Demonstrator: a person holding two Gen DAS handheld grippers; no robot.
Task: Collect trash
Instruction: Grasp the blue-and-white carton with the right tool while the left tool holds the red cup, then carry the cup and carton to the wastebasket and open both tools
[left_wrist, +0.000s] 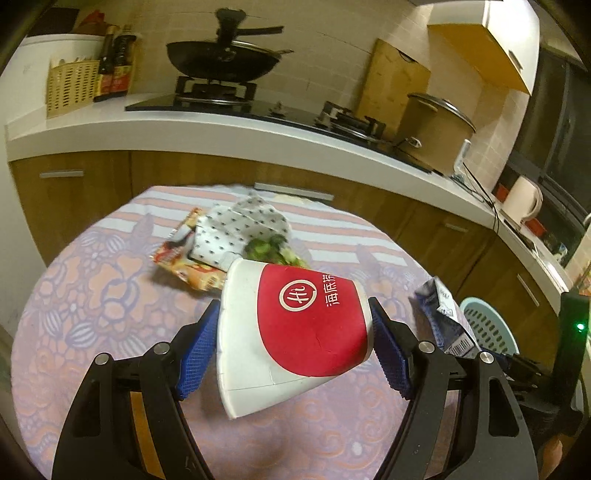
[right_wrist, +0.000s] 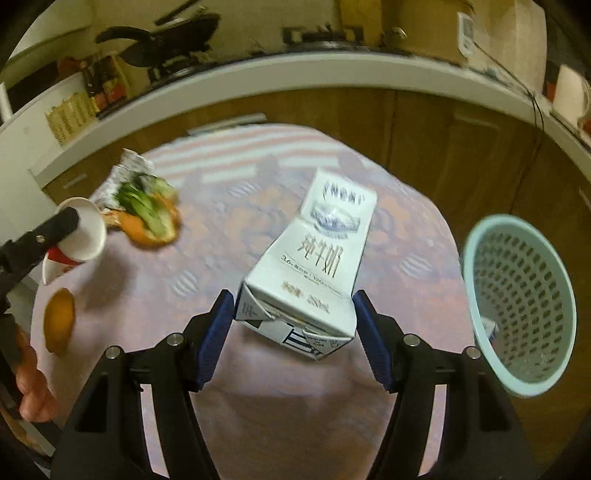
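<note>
Our left gripper (left_wrist: 293, 332) clamps the red-and-white paper cup (left_wrist: 295, 332) crosswise between its pads. Our right gripper (right_wrist: 295, 332) clamps the milk carton (right_wrist: 310, 269), with the pale green basket (right_wrist: 517, 306) just to its right.

Left gripper (left_wrist: 293, 332) angles down toward twelve o'clock, blue pads (left_wrist: 199, 347) clamped on a paper cup (left_wrist: 295, 332). Right gripper (right_wrist: 293, 325) tips steeper, jaws pinching a milk carton (right_wrist: 314, 266); a bare hand (right_wrist: 35, 391) shows at eight o'clock.
</note>
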